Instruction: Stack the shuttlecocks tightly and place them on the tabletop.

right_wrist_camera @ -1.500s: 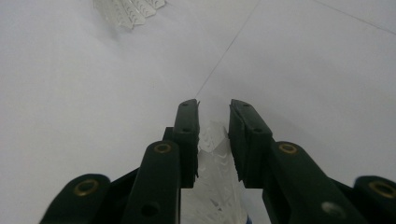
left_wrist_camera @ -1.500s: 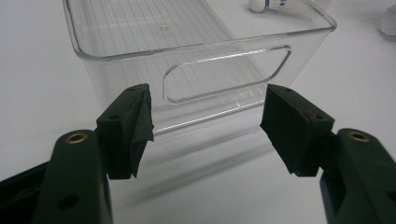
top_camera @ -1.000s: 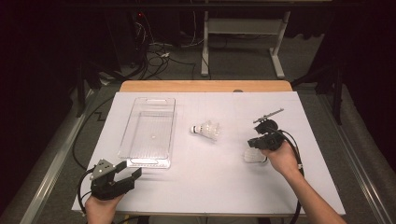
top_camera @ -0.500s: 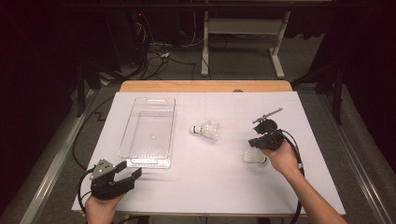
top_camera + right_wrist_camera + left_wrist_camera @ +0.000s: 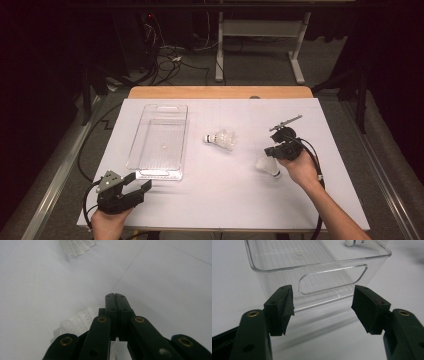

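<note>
Near the table's front left corner my left gripper point(image 5: 140, 182) point(image 5: 322, 307) is open with nothing between its jaws; it faces the handle end of a clear plastic tray point(image 5: 143, 140) point(image 5: 274, 277). My right gripper point(image 5: 268, 152) point(image 5: 114, 295) is shut, its pads pressed flat together, tilted down at the right of the table. A white shuttlecock point(image 5: 268, 166) point(image 5: 75, 323) lies right under its jaws; whether a feather is pinched I cannot tell. A second shuttlecock point(image 5: 221, 139) point(image 5: 76, 246) lies on its side mid-table, cork toward the tray.
White paper point(image 5: 220, 200) covers the wooden table. The tray has nothing in it. A thin metal rod point(image 5: 286, 122) sticks out behind the right hand. Cables trail from both grippers over the table's front edge. Beyond the far edge stand a desk frame and floor cables.
</note>
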The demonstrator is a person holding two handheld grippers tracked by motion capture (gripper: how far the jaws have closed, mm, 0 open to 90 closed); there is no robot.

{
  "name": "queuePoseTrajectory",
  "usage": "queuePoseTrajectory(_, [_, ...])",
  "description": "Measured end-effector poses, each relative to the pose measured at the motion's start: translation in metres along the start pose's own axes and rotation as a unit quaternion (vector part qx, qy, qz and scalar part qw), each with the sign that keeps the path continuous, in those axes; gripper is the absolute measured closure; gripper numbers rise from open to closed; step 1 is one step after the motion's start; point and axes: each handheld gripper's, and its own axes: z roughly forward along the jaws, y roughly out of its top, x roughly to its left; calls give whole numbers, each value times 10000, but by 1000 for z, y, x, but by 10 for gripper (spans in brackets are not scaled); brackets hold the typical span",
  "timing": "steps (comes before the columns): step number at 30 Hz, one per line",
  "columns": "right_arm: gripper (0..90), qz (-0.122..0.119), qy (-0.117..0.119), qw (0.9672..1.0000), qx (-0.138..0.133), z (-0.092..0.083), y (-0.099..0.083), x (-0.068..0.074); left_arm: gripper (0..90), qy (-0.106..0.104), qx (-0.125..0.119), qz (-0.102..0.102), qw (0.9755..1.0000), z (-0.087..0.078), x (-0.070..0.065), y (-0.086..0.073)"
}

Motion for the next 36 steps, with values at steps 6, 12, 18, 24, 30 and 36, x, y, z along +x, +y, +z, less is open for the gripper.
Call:
queuePoseTrajectory(6, [900,-12,36,10000,-78,-1,4,4,345,-2,-1,1,10000,0,0,0])
queuePoseTrajectory(12, [900,-73,82,9998,-147,1,9,10,346,-4,-1,5,10000,0,0,0])
queuePoseTrajectory(18, [900,-148,164,9995,-219,5,16,19,346,-4,-3,4,10000,0,0,0])
queuePoseTrajectory(24, [900,-189,262,9991,-259,11,23,29,346,-7,-1,4,10000,0,0,0])
queuePoseTrajectory(30, [900,-221,347,9985,-360,15,29,38,346,-9,-2,3,10000,0,0,0])
queuePoseTrajectory(36, [900,-220,427,9979,-429,19,35,46,346,-11,-1,7,10000,-1,0,0])
